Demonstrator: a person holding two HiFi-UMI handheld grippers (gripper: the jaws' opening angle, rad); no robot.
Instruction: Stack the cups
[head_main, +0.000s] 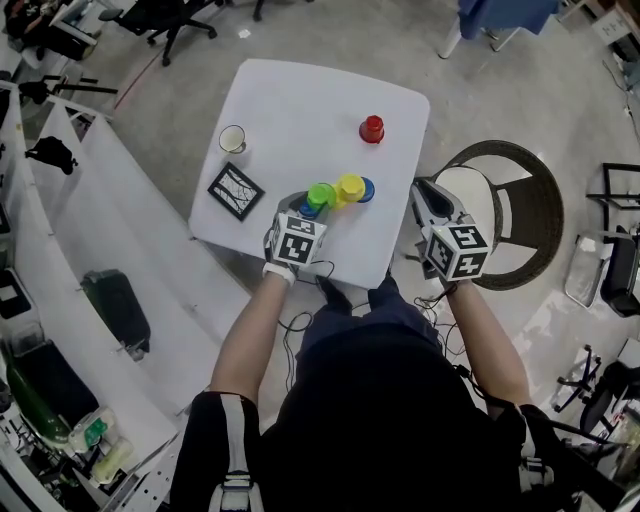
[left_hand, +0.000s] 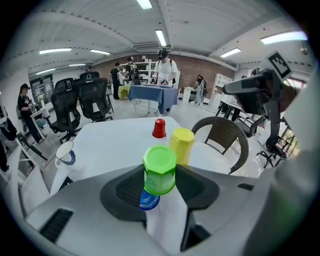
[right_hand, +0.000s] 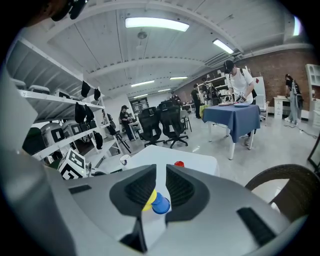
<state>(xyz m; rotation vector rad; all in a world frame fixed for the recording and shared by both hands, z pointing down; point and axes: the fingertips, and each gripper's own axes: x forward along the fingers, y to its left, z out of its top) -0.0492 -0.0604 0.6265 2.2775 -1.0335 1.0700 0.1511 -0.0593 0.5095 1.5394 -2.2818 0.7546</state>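
My left gripper (head_main: 313, 203) is shut on an upside-down green cup (left_hand: 160, 169), its pads against both sides. The cup hangs tilted just above a blue cup (left_hand: 149, 200) on the white table (head_main: 290, 100); whether they touch I cannot tell. A yellow cup (head_main: 350, 187) stands upside down beside the green cup (head_main: 321, 195), with a second blue cup (head_main: 366, 189) at its right. A red cup (head_main: 371, 129) stands alone farther back. My right gripper (head_main: 421, 190) hovers off the table's right edge, its jaws a narrow gap apart with nothing between them.
A white mug (head_main: 232, 139) and a black patterned card (head_main: 236, 190) lie on the table's left side. A wicker chair (head_main: 515, 215) stands right of the table, under my right gripper. Office chairs, shelves and people are in the background.
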